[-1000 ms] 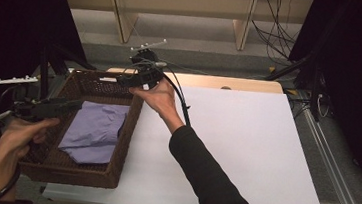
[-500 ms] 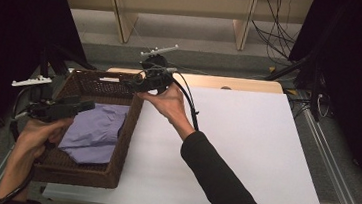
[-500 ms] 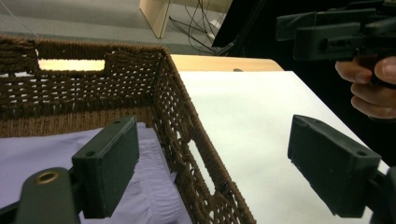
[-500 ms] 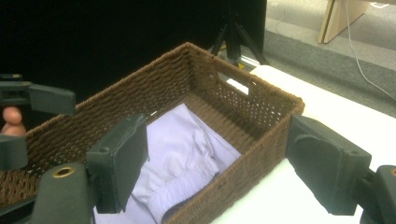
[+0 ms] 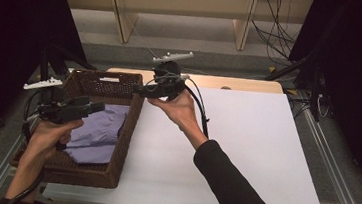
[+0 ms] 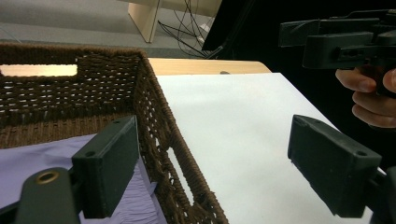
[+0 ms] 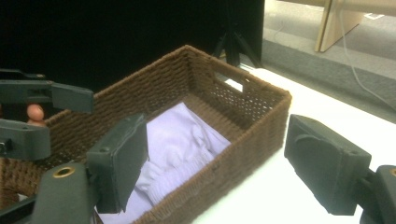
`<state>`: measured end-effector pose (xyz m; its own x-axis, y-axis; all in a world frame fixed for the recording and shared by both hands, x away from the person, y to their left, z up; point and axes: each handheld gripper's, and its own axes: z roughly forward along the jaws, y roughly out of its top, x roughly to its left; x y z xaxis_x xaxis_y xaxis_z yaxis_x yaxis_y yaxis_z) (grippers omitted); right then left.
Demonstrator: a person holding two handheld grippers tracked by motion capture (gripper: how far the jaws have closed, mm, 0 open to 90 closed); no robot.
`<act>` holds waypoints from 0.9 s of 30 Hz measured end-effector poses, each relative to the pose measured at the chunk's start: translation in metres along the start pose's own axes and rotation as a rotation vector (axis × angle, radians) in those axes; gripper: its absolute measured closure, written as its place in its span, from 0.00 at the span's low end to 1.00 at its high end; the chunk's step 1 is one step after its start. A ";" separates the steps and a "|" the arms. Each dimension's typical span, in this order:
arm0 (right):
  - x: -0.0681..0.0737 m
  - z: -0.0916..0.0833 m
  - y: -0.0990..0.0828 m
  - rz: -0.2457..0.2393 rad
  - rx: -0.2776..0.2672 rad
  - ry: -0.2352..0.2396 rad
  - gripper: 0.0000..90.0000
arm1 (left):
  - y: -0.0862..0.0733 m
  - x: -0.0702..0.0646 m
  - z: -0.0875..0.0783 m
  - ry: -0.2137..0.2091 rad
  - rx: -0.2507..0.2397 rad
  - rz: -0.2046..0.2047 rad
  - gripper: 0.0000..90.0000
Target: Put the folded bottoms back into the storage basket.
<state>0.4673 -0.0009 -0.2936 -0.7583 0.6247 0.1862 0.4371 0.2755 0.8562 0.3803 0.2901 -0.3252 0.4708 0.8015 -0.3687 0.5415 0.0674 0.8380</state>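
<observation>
On the left end of the white counter [image 5: 244, 153] sits a dark brown woven basket [image 5: 129, 127], rectangular, with a slot handle cut into its far wall. Inside the basket lies a crumpled lavender garment [image 5: 98, 134], spread over the floor of it and bunched toward the near wall; in the right gripper view its gathered, ribbed edge shows. Above the basket's left side, the left hand-held gripper [image 5: 95, 107] hangs over the garment without touching it, its jaws spread wide with nothing between them; in the left gripper view one jaw sits over the cloth and the other beyond the basket's right wall, over the bare counter. Just beyond the basket's far right corner, the right hand-held gripper [image 5: 140, 89] points toward the basket, its jaws likewise wide apart and empty, clear of the wicker.
</observation>
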 end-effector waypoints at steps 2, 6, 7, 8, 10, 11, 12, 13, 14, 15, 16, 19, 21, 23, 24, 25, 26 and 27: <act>-0.001 -0.003 -0.003 -0.006 -0.006 -0.005 0.25 | -0.001 -0.003 0.002 -0.003 -0.004 0.004 0.18; -0.005 -0.011 -0.009 -0.001 -0.016 -0.005 0.25 | -0.002 -0.008 0.006 -0.012 -0.004 0.018 0.18; -0.005 -0.013 -0.010 -0.001 -0.019 -0.006 0.25 | -0.002 -0.009 0.006 -0.013 -0.006 0.019 0.18; -0.006 -0.015 -0.011 -0.003 -0.023 -0.007 0.25 | -0.003 -0.010 0.007 -0.017 -0.007 0.019 0.18; -0.007 -0.019 -0.014 -0.002 -0.031 -0.008 0.25 | -0.004 -0.013 0.009 -0.025 -0.004 0.029 0.18; -0.009 -0.022 -0.016 -0.001 -0.034 -0.007 0.25 | -0.004 -0.014 0.010 -0.027 -0.005 0.032 0.18; -0.010 -0.024 -0.017 0.001 -0.039 -0.008 0.25 | -0.004 -0.016 0.011 -0.029 -0.005 0.036 0.18; -0.011 -0.027 -0.019 0.002 -0.046 -0.007 0.25 | -0.004 -0.017 0.011 -0.032 -0.006 0.040 0.18; -0.012 -0.029 -0.020 0.006 -0.047 -0.007 0.25 | -0.005 -0.019 0.013 -0.036 -0.010 0.042 0.18; -0.014 -0.031 -0.022 0.008 -0.051 -0.010 0.25 | -0.005 -0.020 0.013 -0.039 -0.009 0.044 0.18; -0.016 -0.033 -0.024 0.007 -0.050 -0.013 0.25 | -0.005 -0.022 0.014 -0.040 -0.010 0.045 0.18; -0.021 -0.039 -0.031 0.014 -0.054 -0.021 0.25 | -0.006 -0.026 0.016 -0.047 -0.010 0.055 0.18; -0.024 -0.044 -0.036 0.018 -0.057 -0.026 0.25 | -0.007 -0.028 0.018 -0.052 -0.012 0.057 0.18; -0.027 -0.048 -0.040 0.019 -0.063 -0.028 0.25 | -0.008 -0.030 0.020 -0.057 -0.013 0.057 0.18; -0.028 -0.050 -0.042 0.020 -0.063 -0.029 0.25 | -0.008 -0.032 0.021 -0.060 -0.011 0.062 0.18; -0.029 -0.053 -0.046 0.016 -0.066 -0.035 0.25 | -0.009 -0.033 0.022 -0.062 -0.010 0.064 0.18; -0.030 -0.055 -0.048 0.018 -0.066 -0.037 0.25 | -0.010 -0.034 0.023 -0.063 -0.009 0.067 0.18; -0.031 -0.057 -0.051 0.021 -0.067 -0.037 0.25 | -0.010 -0.035 0.024 -0.065 -0.009 0.065 0.18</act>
<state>0.4411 -0.0764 -0.3155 -0.7305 0.6565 0.1880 0.4188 0.2133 0.8827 0.3754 0.2469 -0.3305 0.5493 0.7642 -0.3381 0.5020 0.0217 0.8646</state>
